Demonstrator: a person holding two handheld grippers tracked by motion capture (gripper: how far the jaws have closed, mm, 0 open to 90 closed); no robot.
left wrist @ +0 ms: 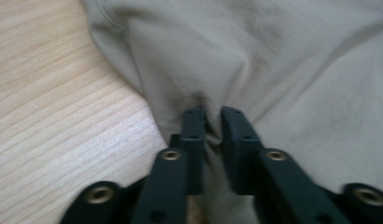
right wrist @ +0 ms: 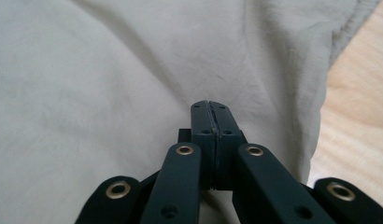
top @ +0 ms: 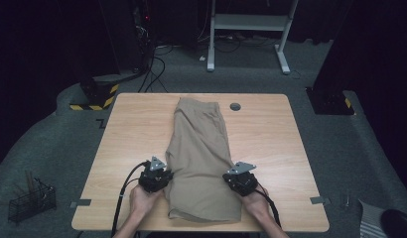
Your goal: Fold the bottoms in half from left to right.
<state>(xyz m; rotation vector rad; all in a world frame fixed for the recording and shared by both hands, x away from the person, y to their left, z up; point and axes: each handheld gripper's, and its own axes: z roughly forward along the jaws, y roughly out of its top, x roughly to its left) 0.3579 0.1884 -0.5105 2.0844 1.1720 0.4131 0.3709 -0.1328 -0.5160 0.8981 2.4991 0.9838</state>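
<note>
Khaki shorts (top: pixel 200 158) laid lengthwise down the middle of the table (top: pixel 127 134), a fold of cloth pinched by the left gripper (left wrist: pixel 212 114) at their left edge (jaws nearly together), right gripper (right wrist: pixel 210 106) pressed together on cloth near their right edge

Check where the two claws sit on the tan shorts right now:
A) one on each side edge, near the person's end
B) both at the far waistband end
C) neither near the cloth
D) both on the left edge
A: in the high view the left claw sits at the left edge of the shorts and the right claw at the right edge, both toward the near end.
</note>
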